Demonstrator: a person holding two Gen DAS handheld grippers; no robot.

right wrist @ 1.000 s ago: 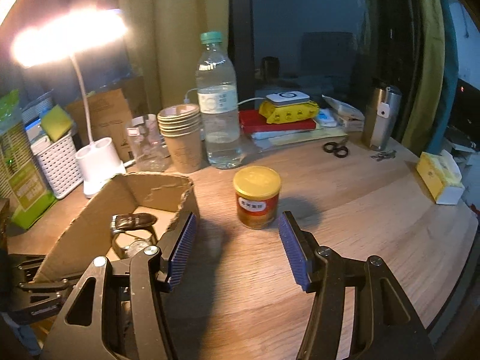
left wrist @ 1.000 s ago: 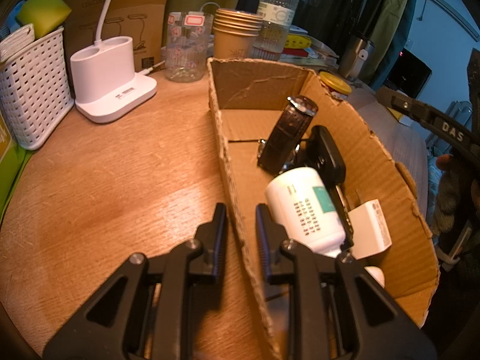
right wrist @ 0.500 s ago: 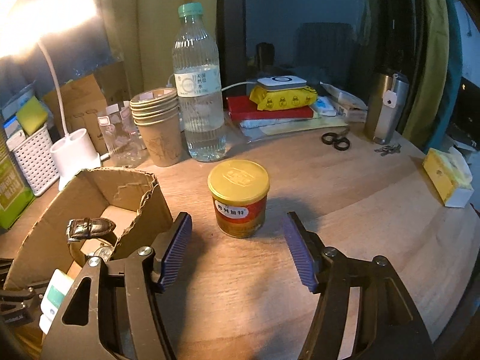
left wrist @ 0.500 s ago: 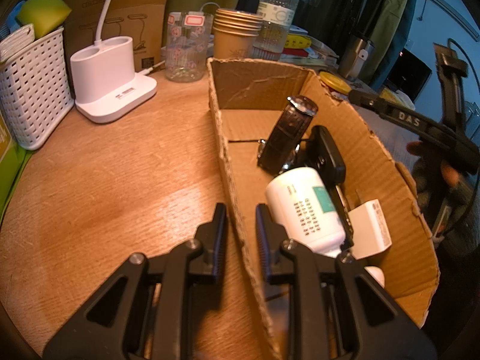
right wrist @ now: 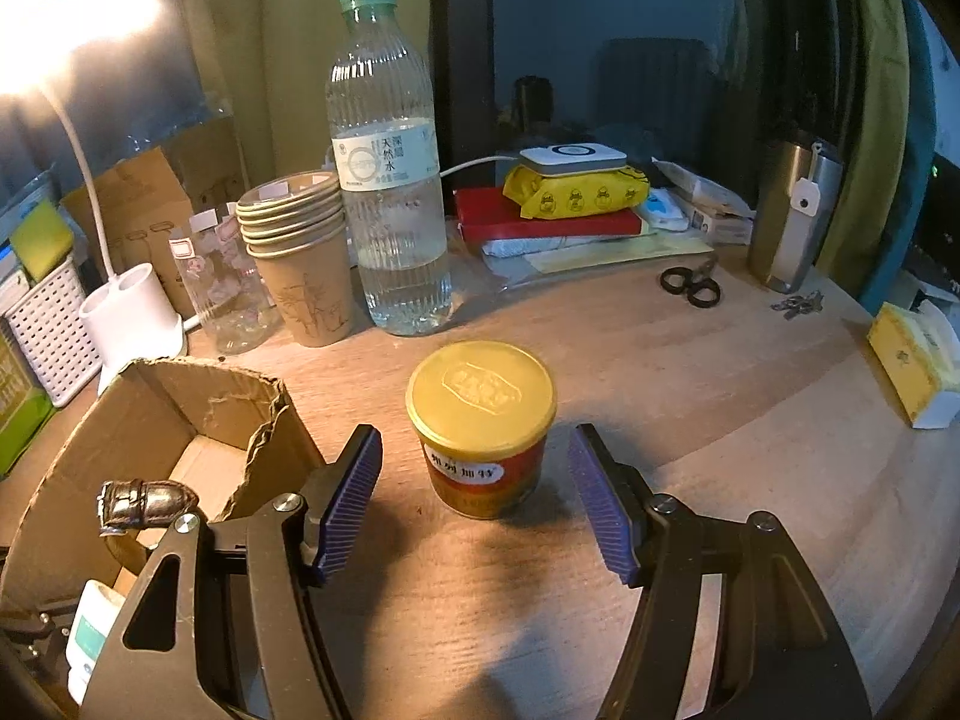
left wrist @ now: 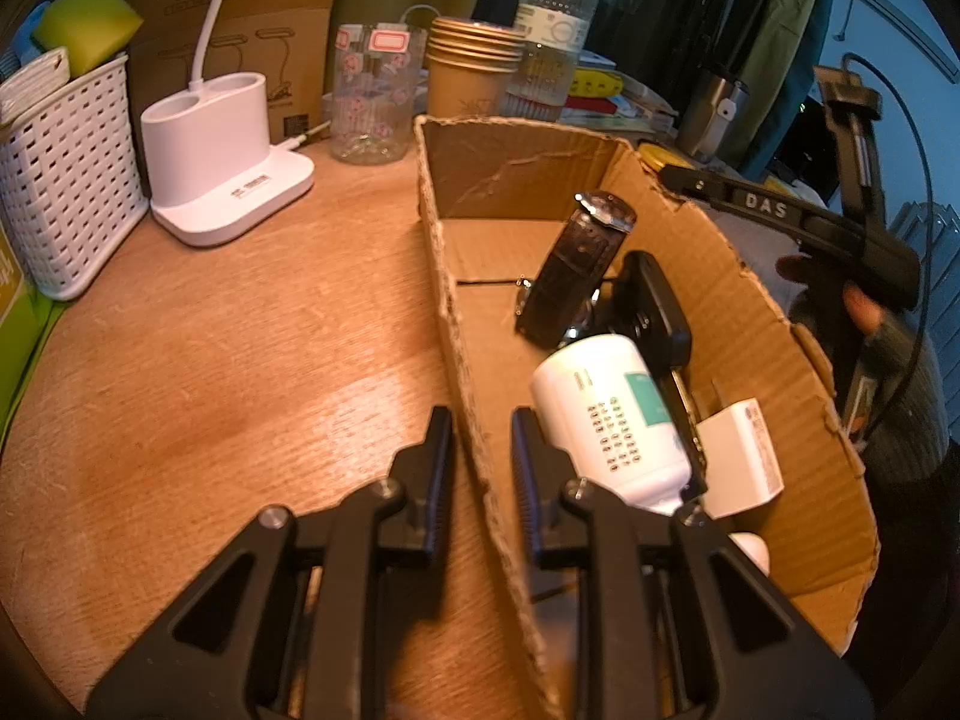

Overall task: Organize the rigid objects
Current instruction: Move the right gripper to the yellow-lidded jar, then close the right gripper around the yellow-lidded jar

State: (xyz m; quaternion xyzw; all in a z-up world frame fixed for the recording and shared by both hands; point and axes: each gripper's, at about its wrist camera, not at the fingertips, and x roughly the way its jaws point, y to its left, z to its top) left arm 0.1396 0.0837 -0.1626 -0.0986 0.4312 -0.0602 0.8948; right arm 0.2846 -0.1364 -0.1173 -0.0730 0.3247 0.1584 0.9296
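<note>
A red can with a yellow lid [right wrist: 482, 426] stands on the wooden table. My right gripper [right wrist: 477, 498] is open, its blue pads either side of the can, not touching. My left gripper [left wrist: 480, 468] is shut on the near left wall of the cardboard box [left wrist: 462, 360]. The box holds a watch [left wrist: 576, 267], a black key fob [left wrist: 654, 306], a white bottle [left wrist: 612, 414] and a small white box [left wrist: 741, 456]. The box [right wrist: 90, 450] and watch [right wrist: 144, 501] also show in the right wrist view.
A water bottle [right wrist: 390, 210], stacked paper cups [right wrist: 300, 258], a glass jar [left wrist: 372, 96], a white lamp base [left wrist: 222, 156] and a white basket [left wrist: 66, 162] line the back. Scissors [right wrist: 690, 285], a steel flask [right wrist: 792, 216], keys [right wrist: 795, 303] and a tissue pack [right wrist: 918, 366] sit right.
My right gripper has moved forward toward the can, which now sits between its open fingers. My left gripper has stayed clamped on the box wall.
</note>
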